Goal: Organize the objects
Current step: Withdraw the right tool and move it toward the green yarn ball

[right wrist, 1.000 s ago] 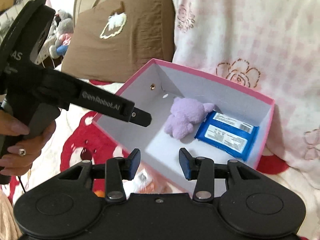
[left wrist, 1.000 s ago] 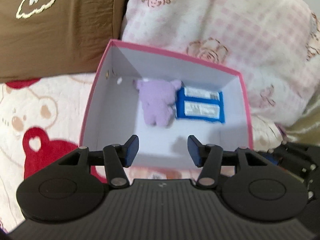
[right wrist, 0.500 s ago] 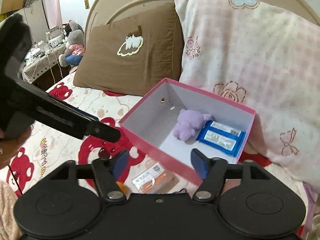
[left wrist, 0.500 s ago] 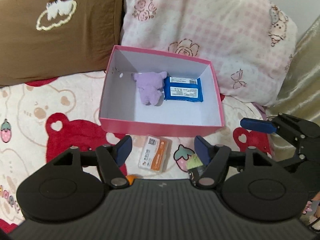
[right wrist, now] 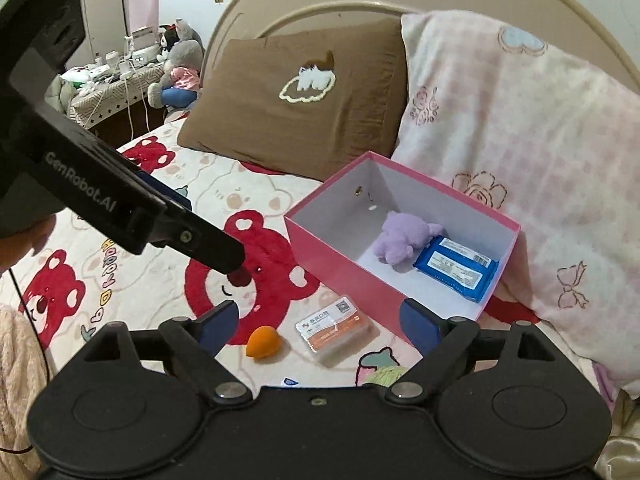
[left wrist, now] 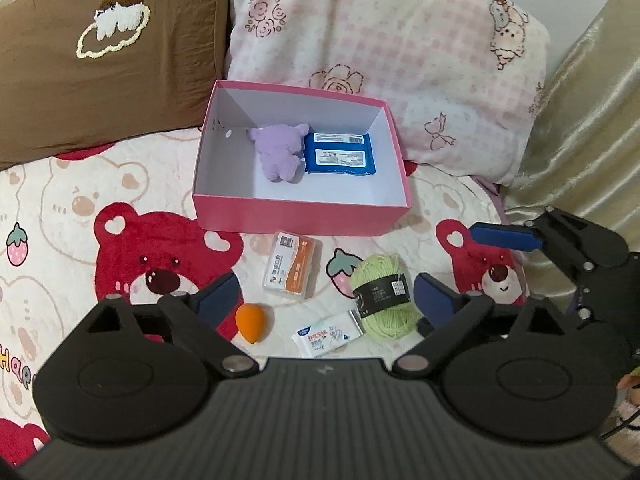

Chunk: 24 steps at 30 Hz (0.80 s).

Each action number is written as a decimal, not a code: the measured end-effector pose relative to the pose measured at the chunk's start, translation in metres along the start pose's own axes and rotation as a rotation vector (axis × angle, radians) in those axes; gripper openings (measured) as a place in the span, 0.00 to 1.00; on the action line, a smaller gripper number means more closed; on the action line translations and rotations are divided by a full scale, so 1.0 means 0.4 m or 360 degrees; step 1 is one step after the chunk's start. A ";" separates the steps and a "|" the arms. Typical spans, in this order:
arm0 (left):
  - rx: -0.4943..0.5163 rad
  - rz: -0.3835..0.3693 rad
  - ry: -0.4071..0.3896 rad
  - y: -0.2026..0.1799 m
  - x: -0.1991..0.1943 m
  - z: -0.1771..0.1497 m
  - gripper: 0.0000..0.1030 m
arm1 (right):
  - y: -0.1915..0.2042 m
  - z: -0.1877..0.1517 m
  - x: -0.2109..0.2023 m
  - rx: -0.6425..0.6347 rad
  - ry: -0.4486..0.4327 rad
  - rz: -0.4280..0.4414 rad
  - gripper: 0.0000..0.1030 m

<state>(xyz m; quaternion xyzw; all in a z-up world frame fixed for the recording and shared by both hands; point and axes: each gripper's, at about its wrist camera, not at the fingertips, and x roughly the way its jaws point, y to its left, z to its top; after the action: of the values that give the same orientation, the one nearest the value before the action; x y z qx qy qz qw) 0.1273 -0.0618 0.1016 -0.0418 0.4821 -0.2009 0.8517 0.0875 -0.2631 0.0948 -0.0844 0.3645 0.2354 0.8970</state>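
Both hand-held grippers, the left and right, spread and empty, have pulled back from the pink cardboard box; four loose items at lower centre are now awaiting pickup.

The left gripper and the right gripper both hang in the air with jaws spread wide, nothing between them.

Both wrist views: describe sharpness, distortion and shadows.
Left wrist view: sharp overall, fisheye bends the edges; soft even light, the purple plush toy casts a faint shadow on the floor of the pink cardboard box. Right wrist view: equally sharp, strong barrel bend in the beige headboard; black corners frame the image.
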 end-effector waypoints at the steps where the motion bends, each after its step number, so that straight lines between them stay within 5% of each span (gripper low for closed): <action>1: 0.0010 0.0003 0.0001 -0.002 -0.003 -0.007 0.94 | 0.006 -0.005 -0.010 -0.0004 -0.0005 -0.0002 0.88; 24: 0.0031 -0.0076 0.0092 -0.047 0.059 -0.112 0.95 | -0.030 -0.150 -0.088 0.0193 0.0025 0.0068 0.90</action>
<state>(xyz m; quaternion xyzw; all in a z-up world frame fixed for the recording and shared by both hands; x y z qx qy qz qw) 0.0947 -0.0827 0.0639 -0.0392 0.5033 -0.2271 0.8328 0.0344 -0.3055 0.0757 -0.0239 0.3868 0.2312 0.8924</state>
